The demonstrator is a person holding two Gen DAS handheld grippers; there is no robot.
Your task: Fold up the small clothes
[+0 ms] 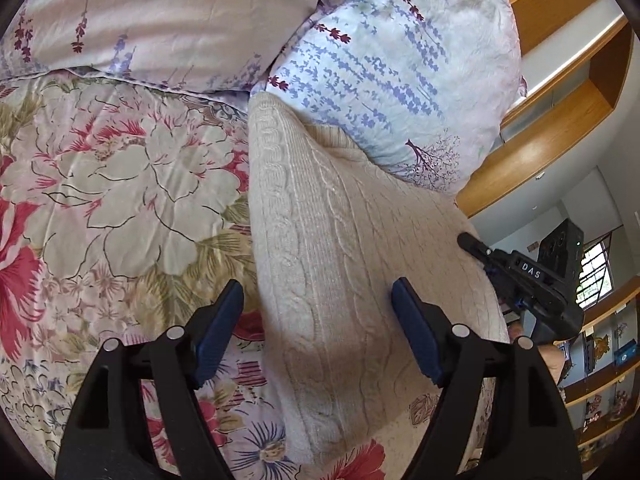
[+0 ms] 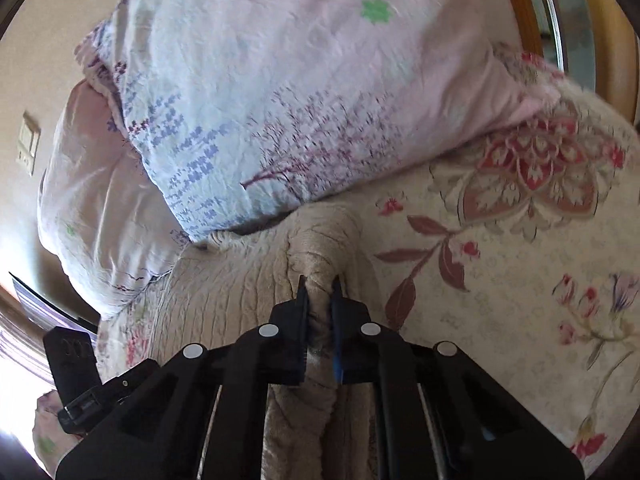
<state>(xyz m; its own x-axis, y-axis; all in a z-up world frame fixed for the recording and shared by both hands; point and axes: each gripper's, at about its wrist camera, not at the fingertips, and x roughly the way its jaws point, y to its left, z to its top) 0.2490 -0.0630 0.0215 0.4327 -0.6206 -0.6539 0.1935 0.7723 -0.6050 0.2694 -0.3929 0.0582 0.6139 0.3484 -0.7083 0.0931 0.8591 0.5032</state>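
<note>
A cream cable-knit sweater [image 1: 328,248] lies on a floral bedspread [image 1: 112,184], stretching from the pillows down toward me. My left gripper [image 1: 318,300] is open, its blue-padded fingers [image 1: 222,320] spread on either side of the sweater's near part, just above it. My right gripper [image 2: 319,284] is shut on a bunched fold of the sweater [image 2: 240,292] and lifts it off the bedspread. The right gripper also shows in the left wrist view [image 1: 476,246], at the sweater's right edge.
Two floral pillows [image 1: 384,68] lie at the head of the bed, touching the sweater's far end. A wooden headboard and shelves [image 1: 560,128] stand at the right. The bedspread [image 2: 500,280] extends to the right of the right gripper.
</note>
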